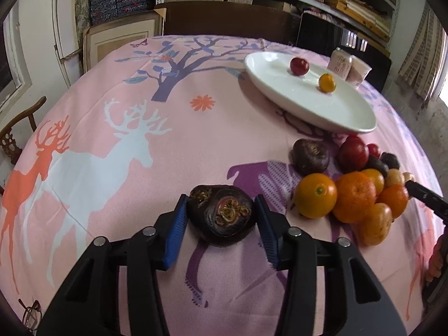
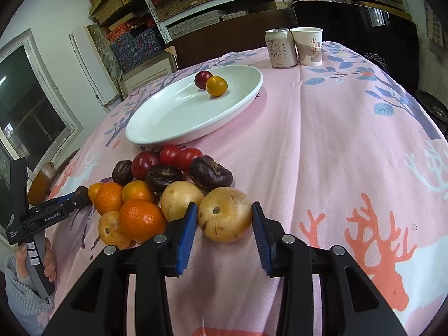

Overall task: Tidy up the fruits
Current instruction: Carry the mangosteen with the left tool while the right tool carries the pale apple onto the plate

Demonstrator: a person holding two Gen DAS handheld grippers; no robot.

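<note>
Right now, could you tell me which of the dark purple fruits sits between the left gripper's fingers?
The dark purple fruit lying alone on the cloth, left of the pile; the left gripper brackets it, while the others stay among the heap.

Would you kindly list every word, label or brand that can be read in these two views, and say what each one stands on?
"GenRobot.AI": white print on the black body of the left claw.
"中国風": brown characters on the paper cup.
"梨饮": large characters on the drink can; its smaller columns are too small to read.
"Data...": small white print on the left claw's handle, too small to read in full.
</note>
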